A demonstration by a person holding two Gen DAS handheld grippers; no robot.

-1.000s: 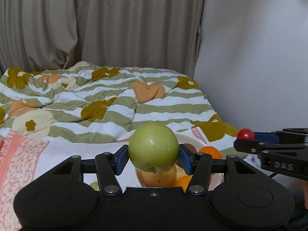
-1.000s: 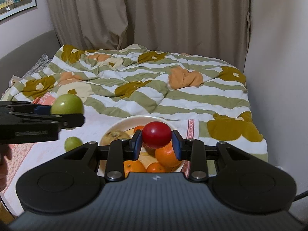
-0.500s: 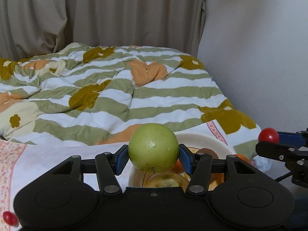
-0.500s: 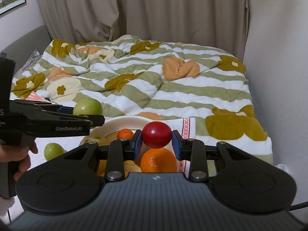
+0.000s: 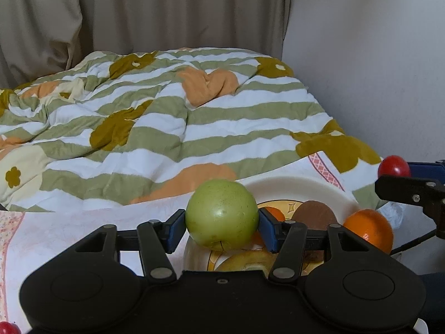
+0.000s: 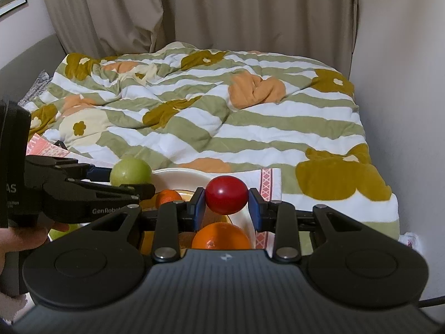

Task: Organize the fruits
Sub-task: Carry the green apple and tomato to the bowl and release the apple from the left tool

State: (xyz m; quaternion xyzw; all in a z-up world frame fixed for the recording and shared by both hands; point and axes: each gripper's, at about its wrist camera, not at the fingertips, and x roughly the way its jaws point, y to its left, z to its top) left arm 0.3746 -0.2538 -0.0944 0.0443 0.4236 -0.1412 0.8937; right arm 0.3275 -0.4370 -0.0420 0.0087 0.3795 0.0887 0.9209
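The left tongs (image 5: 222, 224) pinch a green apple (image 5: 222, 215) over the near-left rim of the plate (image 5: 300, 188); the right tongs (image 6: 225, 205) clamp a small red fruit (image 6: 226, 198) above it. Oranges (image 6: 221, 236) already lie there. A green fruit (image 6: 59, 232) and a red one (image 5: 9, 328) look left out.

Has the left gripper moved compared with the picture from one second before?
Yes. The left gripper, shut on the green apple, has gone rightward: in the right wrist view the apple now almost touches the plate.
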